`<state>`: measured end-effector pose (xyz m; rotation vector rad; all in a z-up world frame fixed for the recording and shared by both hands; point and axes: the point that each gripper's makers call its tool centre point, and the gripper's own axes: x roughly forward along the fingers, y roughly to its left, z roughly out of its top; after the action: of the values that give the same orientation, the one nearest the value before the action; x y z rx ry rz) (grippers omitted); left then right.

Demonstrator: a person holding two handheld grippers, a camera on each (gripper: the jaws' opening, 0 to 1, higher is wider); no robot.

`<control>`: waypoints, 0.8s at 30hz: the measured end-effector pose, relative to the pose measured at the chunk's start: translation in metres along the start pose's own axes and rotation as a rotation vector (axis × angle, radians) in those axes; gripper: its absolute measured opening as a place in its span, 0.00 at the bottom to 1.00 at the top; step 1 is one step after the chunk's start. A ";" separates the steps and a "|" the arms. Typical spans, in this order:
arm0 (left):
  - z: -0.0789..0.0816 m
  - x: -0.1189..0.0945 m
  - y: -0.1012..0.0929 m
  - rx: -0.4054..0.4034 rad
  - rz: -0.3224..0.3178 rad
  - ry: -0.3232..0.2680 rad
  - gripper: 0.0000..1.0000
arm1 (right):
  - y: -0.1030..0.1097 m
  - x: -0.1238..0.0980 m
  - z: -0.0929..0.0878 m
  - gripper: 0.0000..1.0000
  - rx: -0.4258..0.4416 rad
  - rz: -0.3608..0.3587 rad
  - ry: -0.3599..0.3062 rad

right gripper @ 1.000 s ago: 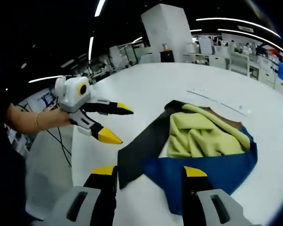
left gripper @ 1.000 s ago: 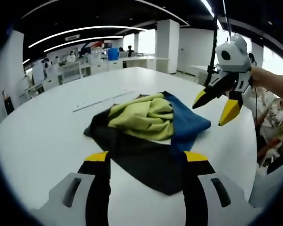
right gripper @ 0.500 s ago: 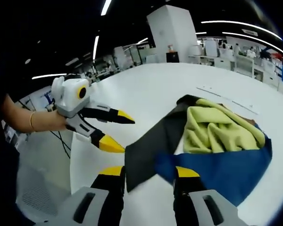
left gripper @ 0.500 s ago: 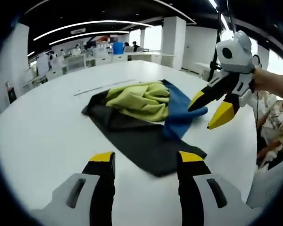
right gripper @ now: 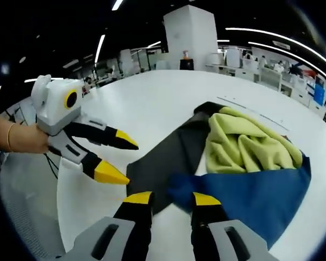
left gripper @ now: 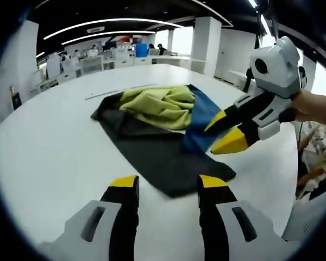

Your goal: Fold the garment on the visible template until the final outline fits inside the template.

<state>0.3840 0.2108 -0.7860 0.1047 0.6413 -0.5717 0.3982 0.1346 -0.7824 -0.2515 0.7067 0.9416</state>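
I see the garment [left gripper: 163,128] crumpled on the white table [left gripper: 49,141], black, yellow-green and blue, its blue side toward the table's near edge; my left gripper [right gripper: 119,160] hovers open, empty, beside the black corner; my right gripper [left gripper: 220,134] is parted over the blue hem, gripping nothing.

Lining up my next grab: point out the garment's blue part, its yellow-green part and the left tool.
blue part [right gripper: 261,196], right gripper view, flat middle.
yellow-green part [left gripper: 160,104], left gripper view, bunched middle.
left tool [right gripper: 119,159], right gripper view, between tips.
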 end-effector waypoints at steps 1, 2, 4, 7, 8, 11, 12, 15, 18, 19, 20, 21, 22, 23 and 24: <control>-0.001 0.000 0.000 -0.003 0.004 0.003 0.38 | -0.001 0.002 -0.001 0.22 -0.004 -0.013 0.005; -0.001 0.000 0.000 -0.003 0.004 0.002 0.38 | -0.002 0.002 -0.003 0.22 -0.025 -0.024 0.013; -0.002 0.000 0.000 -0.006 0.009 0.006 0.37 | -0.005 0.005 -0.009 0.22 -0.059 -0.051 0.040; -0.004 0.002 0.001 -0.003 0.019 0.018 0.35 | -0.006 0.007 -0.014 0.20 -0.070 -0.074 0.053; -0.005 0.003 0.001 -0.002 0.019 0.021 0.35 | -0.007 0.007 -0.014 0.19 -0.074 -0.079 0.053; -0.008 0.006 0.000 -0.004 0.022 0.032 0.33 | -0.009 0.008 -0.013 0.17 -0.050 -0.094 0.040; -0.009 0.006 0.000 -0.006 0.022 0.034 0.32 | -0.009 0.008 -0.012 0.17 -0.043 -0.097 0.037; -0.008 0.008 -0.001 0.003 0.029 0.032 0.31 | -0.013 0.010 -0.013 0.14 -0.037 -0.120 0.037; -0.007 0.009 -0.002 0.004 0.028 0.031 0.28 | -0.014 0.010 -0.012 0.09 -0.036 -0.134 0.033; -0.007 0.009 -0.002 0.019 0.034 0.037 0.27 | -0.016 0.011 -0.013 0.08 -0.050 -0.147 0.036; -0.008 0.009 -0.002 0.035 0.045 0.046 0.26 | -0.016 0.010 -0.013 0.05 -0.061 -0.150 0.037; -0.007 0.009 -0.003 0.039 0.048 0.047 0.25 | -0.015 0.010 -0.013 0.02 -0.063 -0.151 0.037; -0.008 0.009 -0.003 0.026 0.047 0.052 0.23 | -0.015 0.010 -0.013 0.00 -0.058 -0.149 0.036; -0.008 0.009 -0.003 0.018 0.048 0.053 0.20 | -0.015 0.010 -0.013 0.00 -0.053 -0.145 0.032; -0.008 0.008 -0.003 0.016 0.051 0.055 0.16 | -0.015 0.010 -0.013 0.00 -0.055 -0.146 0.031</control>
<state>0.3836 0.2065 -0.7970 0.1516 0.6857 -0.5265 0.4085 0.1263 -0.8004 -0.3620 0.6822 0.8195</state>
